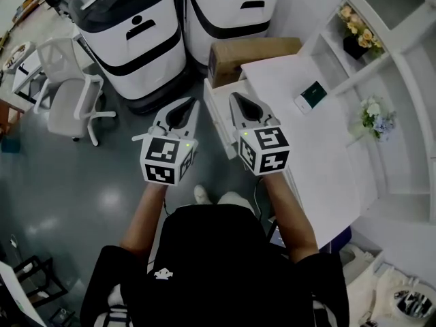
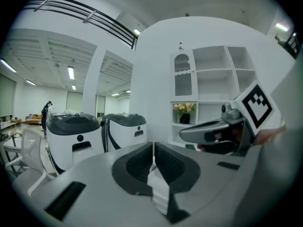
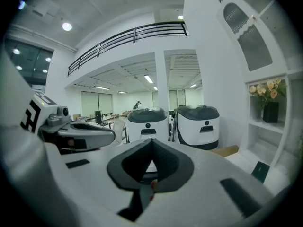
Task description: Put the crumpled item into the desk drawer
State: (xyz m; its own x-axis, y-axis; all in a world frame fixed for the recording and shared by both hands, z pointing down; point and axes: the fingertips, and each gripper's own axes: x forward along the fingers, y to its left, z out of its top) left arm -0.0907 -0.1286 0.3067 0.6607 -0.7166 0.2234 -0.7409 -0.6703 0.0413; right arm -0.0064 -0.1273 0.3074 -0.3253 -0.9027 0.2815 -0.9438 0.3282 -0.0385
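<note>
The crumpled item shows in no view. It is not between either pair of jaws, not on the counter (image 1: pixel 300 135), and not on the floor below the jaws, so I cannot tell whether it is already stowed or not yet fetched.

The nearest thing to a drawer is a white unit (image 1: pixel 219 118) at the counter's end. It stands just ahead of and below both sets of jaws, in the gap between them. Whether a drawer in it is open or closed cannot be made out.

The left gripper (image 2: pixel 153 148) has its jaws closed pad to pad with nothing held. Only the white unit's stepped edges show past them. The right gripper (image 3: pixel 151 148) is likewise closed on nothing.

The two grippers are held side by side, close but apart, and point roughly level away from the person. They are well above the counter and touch nothing. Closed, empty and clear of every surface, they look like a neutral carrying pose rather than a reach, and this suits a pause at the start or the end of the job.

To the right of the right jaws, a dark-screened phone (image 1: pixel 312 95) lies on the counter. A cardboard box (image 1: pixel 252 52) sits beyond the jaws' tips. Two white-and-black machines (image 1: pixel 129 33) stand further ahead, and a white chair (image 1: pixel 68 97) stands off to the left of the left jaws.
</note>
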